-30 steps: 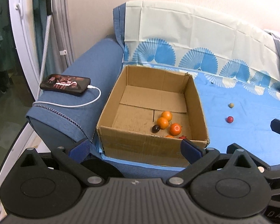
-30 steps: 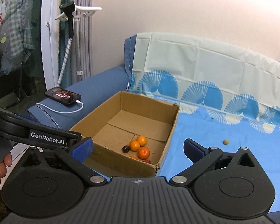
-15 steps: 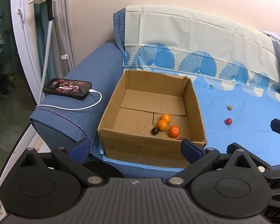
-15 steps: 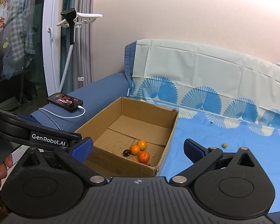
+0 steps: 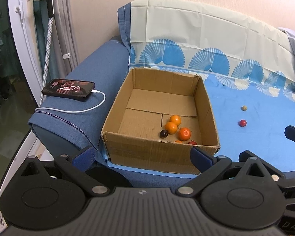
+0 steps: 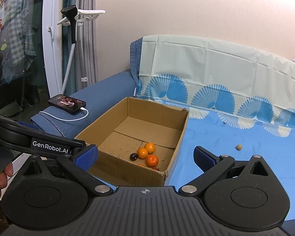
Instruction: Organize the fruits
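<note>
An open cardboard box (image 5: pixel 116 125) (image 6: pixel 182 125) sits on the blue sofa cover. Inside lie three orange fruits (image 5: pixel 171 127) (image 6: pixel 143 152), a dark plum (image 5: pixel 164 133) (image 6: pixel 133 156) and a red piece by the near wall. Outside, on the cover to the right, lie a small red fruit (image 5: pixel 242 123) and a small tan fruit (image 5: pixel 244 108) (image 6: pixel 239 147). My left gripper (image 5: pixel 142 156) is open and empty, in front of the box. My right gripper (image 6: pixel 145 157) is open and empty, near the box's right front corner.
A phone (image 5: pixel 68 87) (image 6: pixel 67 104) with a white charging cable lies on the blue sofa armrest (image 5: pixel 92 72) left of the box. A garment steamer (image 6: pixel 73 25) and curtains stand by the wall at left. The sofa back carries a patterned cover (image 5: pixel 206 39).
Both grippers have risen and pulled back slightly; the box and fruits sit lower and smaller in view. Nothing was taken or released.
</note>
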`<state>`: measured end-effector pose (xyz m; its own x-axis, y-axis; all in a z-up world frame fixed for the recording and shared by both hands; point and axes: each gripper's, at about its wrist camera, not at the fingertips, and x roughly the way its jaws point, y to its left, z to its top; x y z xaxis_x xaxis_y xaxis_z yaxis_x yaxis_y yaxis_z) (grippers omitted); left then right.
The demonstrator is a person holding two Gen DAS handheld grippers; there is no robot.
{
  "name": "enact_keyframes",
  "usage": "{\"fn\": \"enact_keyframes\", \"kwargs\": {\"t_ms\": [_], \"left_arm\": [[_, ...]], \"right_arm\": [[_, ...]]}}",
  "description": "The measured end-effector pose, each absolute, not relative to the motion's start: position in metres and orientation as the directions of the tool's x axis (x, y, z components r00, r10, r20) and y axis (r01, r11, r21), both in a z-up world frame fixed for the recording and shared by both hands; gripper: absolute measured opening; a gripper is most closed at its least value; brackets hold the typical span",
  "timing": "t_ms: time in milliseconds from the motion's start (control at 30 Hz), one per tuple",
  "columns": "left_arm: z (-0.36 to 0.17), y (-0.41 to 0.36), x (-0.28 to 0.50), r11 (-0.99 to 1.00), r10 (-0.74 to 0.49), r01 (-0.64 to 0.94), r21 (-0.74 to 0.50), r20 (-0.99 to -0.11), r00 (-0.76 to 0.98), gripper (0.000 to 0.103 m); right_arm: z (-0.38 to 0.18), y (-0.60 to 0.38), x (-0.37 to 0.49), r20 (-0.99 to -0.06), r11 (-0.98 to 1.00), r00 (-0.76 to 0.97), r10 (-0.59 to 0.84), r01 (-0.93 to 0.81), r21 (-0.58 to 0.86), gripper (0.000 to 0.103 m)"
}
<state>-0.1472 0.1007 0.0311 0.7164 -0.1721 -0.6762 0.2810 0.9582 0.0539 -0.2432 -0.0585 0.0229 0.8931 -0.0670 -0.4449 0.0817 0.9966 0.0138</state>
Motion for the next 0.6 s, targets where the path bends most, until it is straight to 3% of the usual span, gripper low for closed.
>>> {"fn": "enact_keyframes", "kwargs": {"t_ms": [267,600], "left_arm": [[0.022,0.082,-0.136,0.942,-0.170,0.324,0.089,-0.705,0.688,0.103],[0.013,0.029,-0.097,0.919,-0.168,0.378,0.109,-0.760,0.628,0.103]], "right_arm": [[0.013,-0.081,-0.236,-0.456,0.988,0.885,-0.093,0.138,0.066,0.102],[-0.031,-0.172,-0.225,-0.528,0.920,0.807,-0.265,0.375,0.113,0.102]]}}
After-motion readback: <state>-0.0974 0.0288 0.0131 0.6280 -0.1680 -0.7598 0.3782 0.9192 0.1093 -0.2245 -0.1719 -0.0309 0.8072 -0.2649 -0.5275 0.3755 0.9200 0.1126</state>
